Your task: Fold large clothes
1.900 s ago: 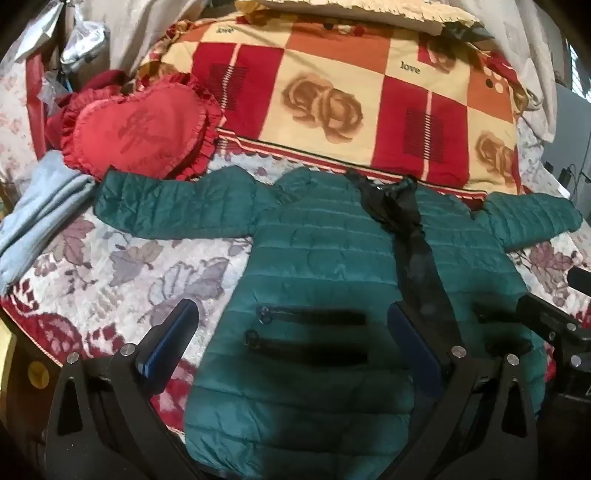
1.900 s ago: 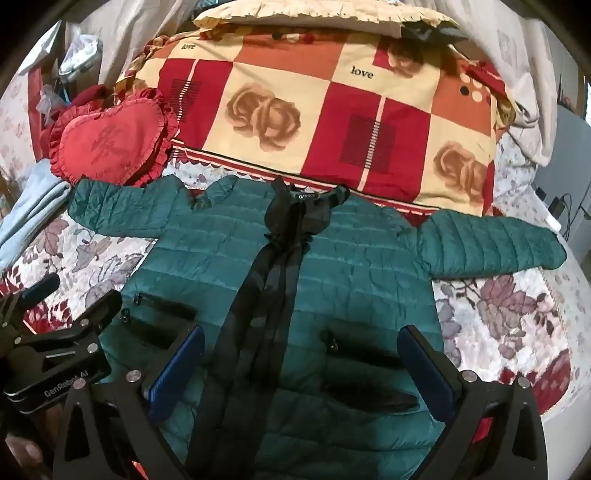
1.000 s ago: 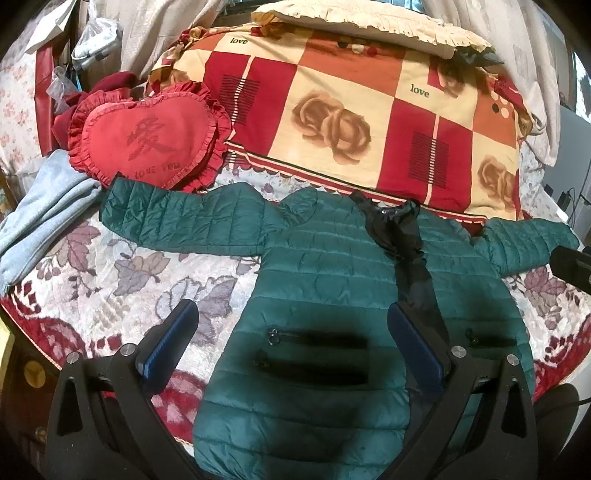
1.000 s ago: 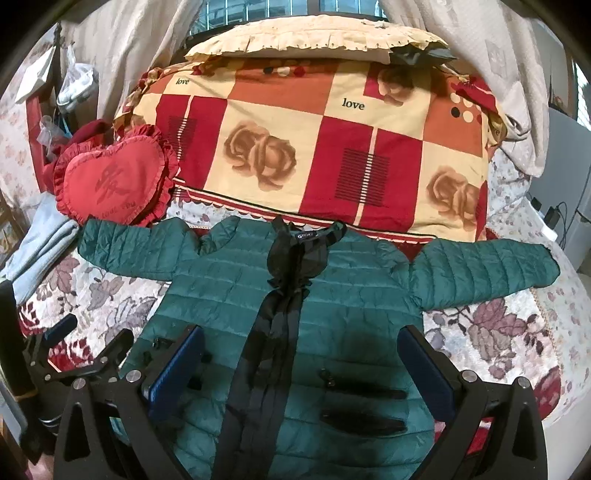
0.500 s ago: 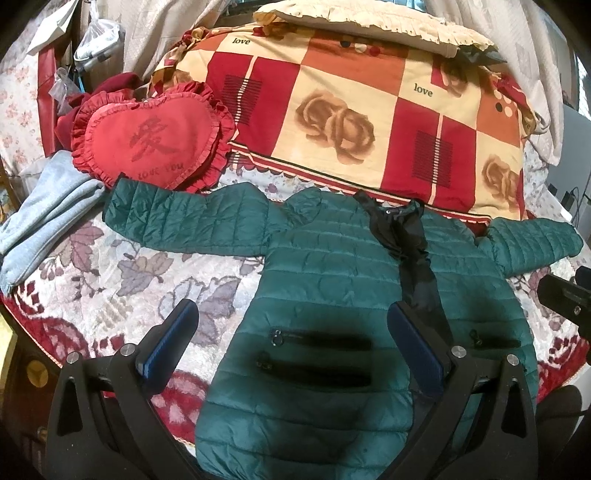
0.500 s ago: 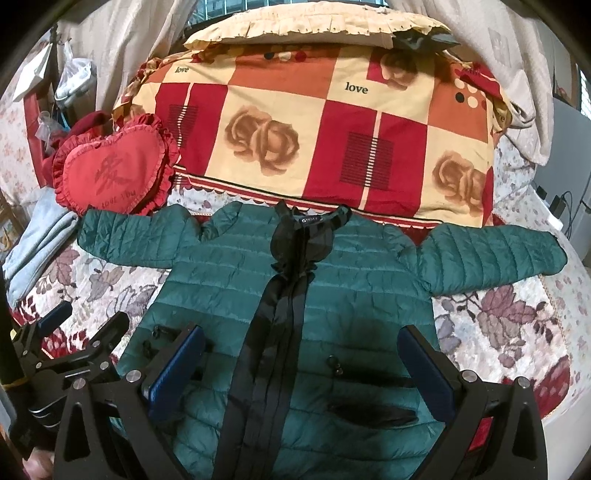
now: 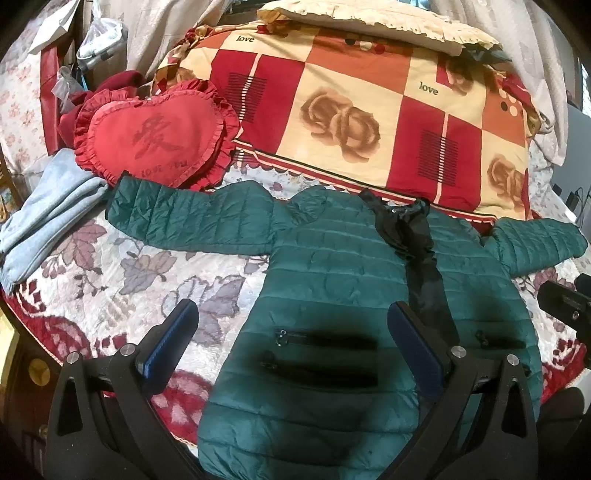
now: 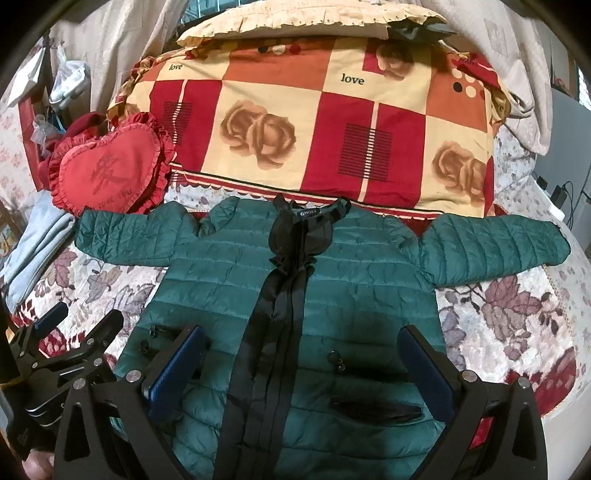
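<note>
One green quilted jacket (image 8: 295,295) spread flat, with two sleeves out to the sides and one black zipper strip (image 8: 280,295) down the front. One red heart-shaped cushion (image 7: 155,136), one checked quilt with roses (image 8: 317,125), one frilled cream pillow (image 8: 306,20) on top, one folded pale blue garment (image 7: 48,206). Two grippers: left (image 7: 291,339) and right (image 8: 299,365), each with two blue-padded fingers spread wide apart.

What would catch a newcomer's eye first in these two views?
A dark green quilted puffer jacket lies flat, front up, on the floral bedspread, both sleeves spread wide and a black zipper strip down its middle. Behind it leans a big red-and-cream checked quilt with rose prints, with a red frilled heart-shaped cushion at its left. Both hand-held grippers hover open over the hem.
</note>
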